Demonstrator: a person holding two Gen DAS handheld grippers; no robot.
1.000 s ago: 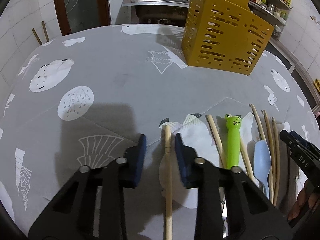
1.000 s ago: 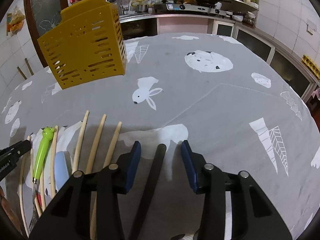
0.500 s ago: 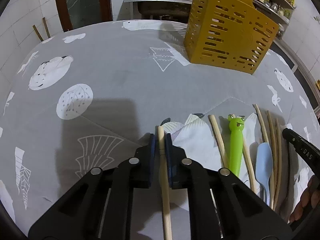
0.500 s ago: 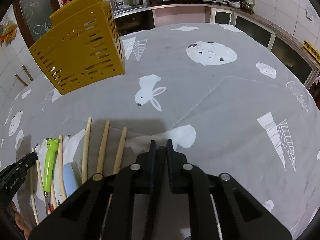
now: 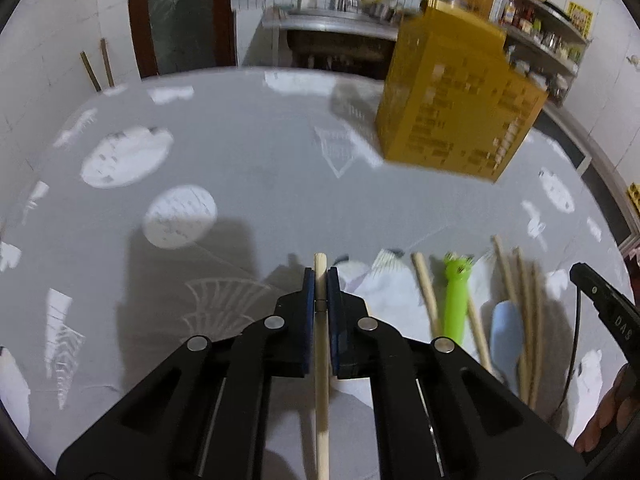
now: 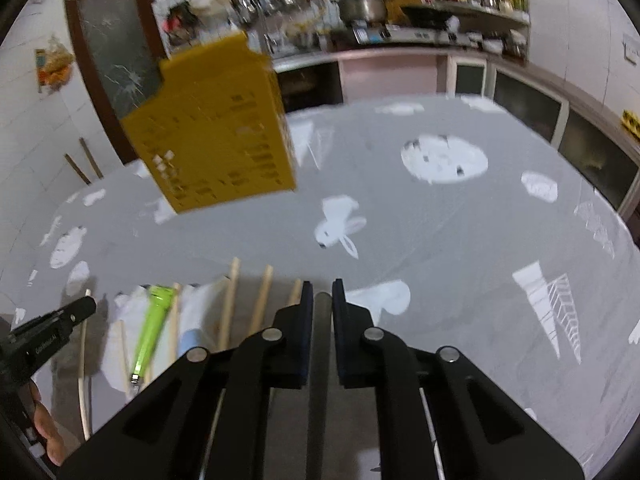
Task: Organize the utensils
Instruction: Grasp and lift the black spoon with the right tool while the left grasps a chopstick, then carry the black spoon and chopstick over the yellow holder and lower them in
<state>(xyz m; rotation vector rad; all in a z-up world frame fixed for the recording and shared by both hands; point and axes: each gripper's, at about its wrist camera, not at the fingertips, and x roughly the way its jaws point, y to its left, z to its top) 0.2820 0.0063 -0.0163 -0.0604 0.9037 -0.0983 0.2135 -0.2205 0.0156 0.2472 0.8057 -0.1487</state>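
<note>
The left gripper (image 5: 321,280) clamped a wooden stick (image 5: 321,380); the right gripper (image 6: 321,294) pinched a dark handle (image 6: 320,356), both low over the table (image 5: 248,160). Each needed lifting level, firmly held, toward the yellow caddy (image 6: 216,136) standing well beyond.

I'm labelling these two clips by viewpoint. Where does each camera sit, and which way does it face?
Left wrist: on the left gripper, looking forward and down past its fingers, shut on a wooden stick; the right gripper's tip shows at the right edge.
Right wrist: on the right gripper, looking the same way, shut on a dark stick; the left gripper shows at left.
Shared: yellow basket, green utensil.
</note>
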